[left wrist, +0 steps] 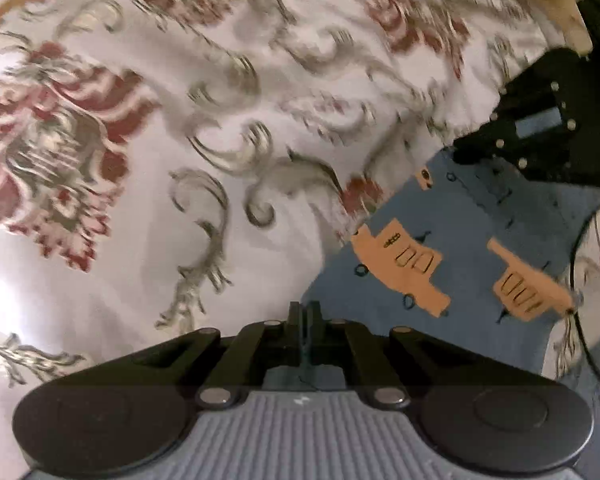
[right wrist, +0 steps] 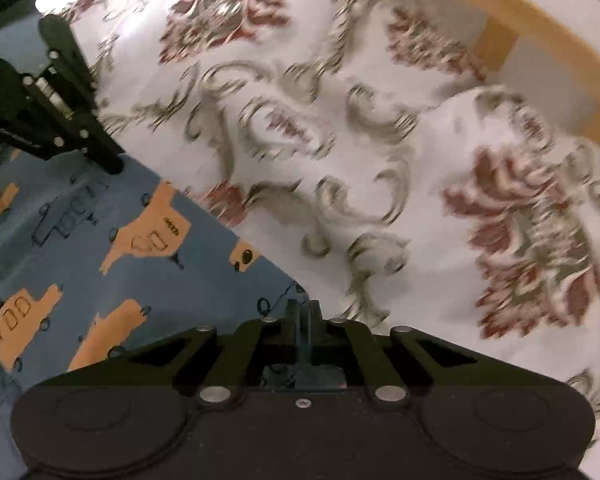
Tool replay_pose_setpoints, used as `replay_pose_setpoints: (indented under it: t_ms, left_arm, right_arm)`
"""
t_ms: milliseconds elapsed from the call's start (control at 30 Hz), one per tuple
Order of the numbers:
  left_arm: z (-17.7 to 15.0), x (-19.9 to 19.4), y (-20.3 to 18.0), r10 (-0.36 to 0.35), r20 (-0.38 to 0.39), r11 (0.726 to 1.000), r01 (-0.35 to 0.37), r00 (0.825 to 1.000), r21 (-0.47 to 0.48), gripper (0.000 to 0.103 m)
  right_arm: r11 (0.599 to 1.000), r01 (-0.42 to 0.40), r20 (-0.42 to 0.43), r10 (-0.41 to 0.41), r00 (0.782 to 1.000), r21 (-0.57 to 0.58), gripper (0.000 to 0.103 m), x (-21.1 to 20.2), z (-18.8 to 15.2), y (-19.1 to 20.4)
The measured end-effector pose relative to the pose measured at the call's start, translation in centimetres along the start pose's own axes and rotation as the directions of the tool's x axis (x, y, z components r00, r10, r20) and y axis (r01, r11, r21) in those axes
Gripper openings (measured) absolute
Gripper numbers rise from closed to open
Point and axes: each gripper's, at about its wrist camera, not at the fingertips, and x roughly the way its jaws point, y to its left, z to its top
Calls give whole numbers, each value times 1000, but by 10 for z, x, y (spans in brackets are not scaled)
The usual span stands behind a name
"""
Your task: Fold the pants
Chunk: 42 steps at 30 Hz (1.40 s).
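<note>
While the pants (left wrist: 452,240), blue with orange trucks printed on them, are lying on the floral bedspread (left wrist: 180,160), we're pinching one edge with each tool. Our left gripper (left wrist: 305,310) is sitting with its fingers pressed together on the blue fabric at a corner, and our right gripper (right wrist: 303,308) is doing the same at the other corner, its fingers clamped on the cloth. Both views are coming out blurry, and a wooden frame (right wrist: 500,12) is showing past the bedspread.

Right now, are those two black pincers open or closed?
Closed. The left gripper and right gripper each pinch the blue pants.
</note>
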Motion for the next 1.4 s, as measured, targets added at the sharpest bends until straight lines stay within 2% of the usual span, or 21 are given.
replay_pose_setpoints:
  t_ms: [133,233,267,300,333,367,400,433,467,533,633,800,900,933,967,1033,1067,1200,1300,1367,1400]
  left_arm:
    - [8,-10,7,59,70,998,-59,996,-1,1]
    - [9,10,18,41,49,998,-38,998,-50,4]
    - [9,15,23,29,46,997,-25,999,-69,13]
    - [8,17,30,3,36,996,0,999,-88,17]
    - [5,14,36,-25,39,995,29,999,-95,25]
    - [3,6,44,-44,49,994,48,998,-95,45]
    - [-1,-6,53,-52,66,994,57,996,-90,57]
    - [-8,-17,62,-57,88,995,64,995,-80,74]
    - [-12,-29,72,-71,105,995,78,992,-69,77]
    - [-23,-49,95,-105,104,991,113,989,-73,77]
    - [-34,-60,121,-184,42,977,187,982,-106,79]
    - [-53,-65,127,-250,-67,966,244,966,-84,79]
    - [-63,-62,114,-207,-140,978,209,968,-7,70]
    - [-65,-61,109,-182,-157,982,187,971,23,58]
    - [-68,-60,106,-172,-170,983,181,970,36,51]
    - [-71,-59,105,-194,-195,979,204,961,31,48]
    - [-71,-59,105,-204,-199,977,213,958,24,44]
    - [-76,-60,111,-206,-216,977,214,955,14,39]
    - [-78,-64,119,-227,-212,973,228,950,-20,36]
    - [-79,-66,122,-227,-210,974,226,951,-27,34]
    - [-79,-65,122,-219,-210,975,218,953,-28,33]
  right_arm:
    - [997,72,41,-72,997,0,1,1,13,-6]
    - [996,89,-6,-89,996,16,3,25,20,-7]
    - [996,85,-27,-85,996,22,4,32,20,-7]
    - [996,83,-34,-83,996,22,9,36,21,-6]
    - [997,76,-30,-75,997,22,19,35,22,-5]
    - [998,55,-21,-55,998,23,25,30,23,-6]
    - [999,23,-7,-23,1000,27,42,24,25,-8]
    - [999,-31,12,31,999,32,56,17,28,-10]
    - [994,-100,29,100,995,31,62,11,33,-12]
    - [981,-196,51,196,979,2,77,6,46,-11]
    - [949,-311,51,313,948,-49,79,12,76,2]
    - [899,-409,7,415,910,-160,79,35,119,48]
    - [875,-423,-75,418,906,-234,75,51,135,71]
    - [868,-426,-110,412,905,-254,69,57,138,75]
    - [862,-427,-144,402,904,-272,65,62,140,78]
    - [857,-418,-189,376,907,-300,51,68,142,80]
    - [859,-416,-197,371,907,-299,51,70,143,81]
    - [859,-413,-211,362,908,-302,51,77,152,80]
    - [844,-430,-264,357,896,-319,51,84,154,85]
    - [840,-429,-285,345,894,-331,44,89,154,91]
    - [839,-423,-281,338,898,-342,32,89,154,93]
